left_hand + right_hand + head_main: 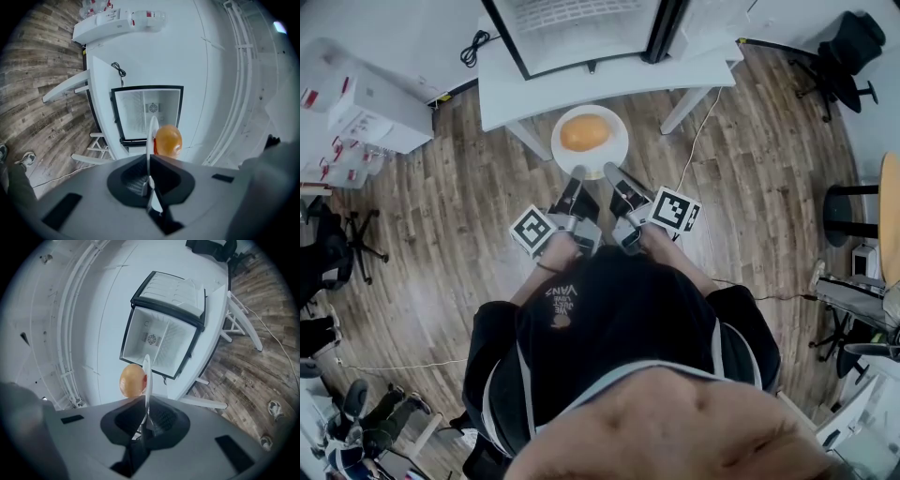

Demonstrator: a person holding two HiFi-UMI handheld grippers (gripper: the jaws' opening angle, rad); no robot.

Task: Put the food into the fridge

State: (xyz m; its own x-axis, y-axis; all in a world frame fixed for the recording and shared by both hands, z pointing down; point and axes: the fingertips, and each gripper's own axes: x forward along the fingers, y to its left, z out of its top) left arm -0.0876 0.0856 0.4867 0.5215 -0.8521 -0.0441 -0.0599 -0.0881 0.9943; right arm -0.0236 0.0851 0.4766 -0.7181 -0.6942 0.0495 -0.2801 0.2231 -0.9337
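Note:
A white plate (614, 150) carries an orange bun (584, 132) and hangs over the wooden floor in front of the table. My left gripper (577, 174) is shut on the plate's near rim, and my right gripper (615, 172) is shut on the same rim just to its right. In the left gripper view the plate (151, 133) shows edge-on, with the bun (168, 140) on its right and my left gripper (149, 178) pinching it. In the right gripper view the plate (146, 373) has the bun (132, 379) on its left, held by my right gripper (146, 416). The small fridge (159, 341) stands open ahead, its door (171, 289) swung aside.
The fridge (581, 28) sits on a white table (516, 89) with slanted legs (684, 108) and a black cable (473, 47). White boxes (366, 108) are stacked at the left. An office chair (848, 52) stands at the back right, a round table (889, 216) at the right edge.

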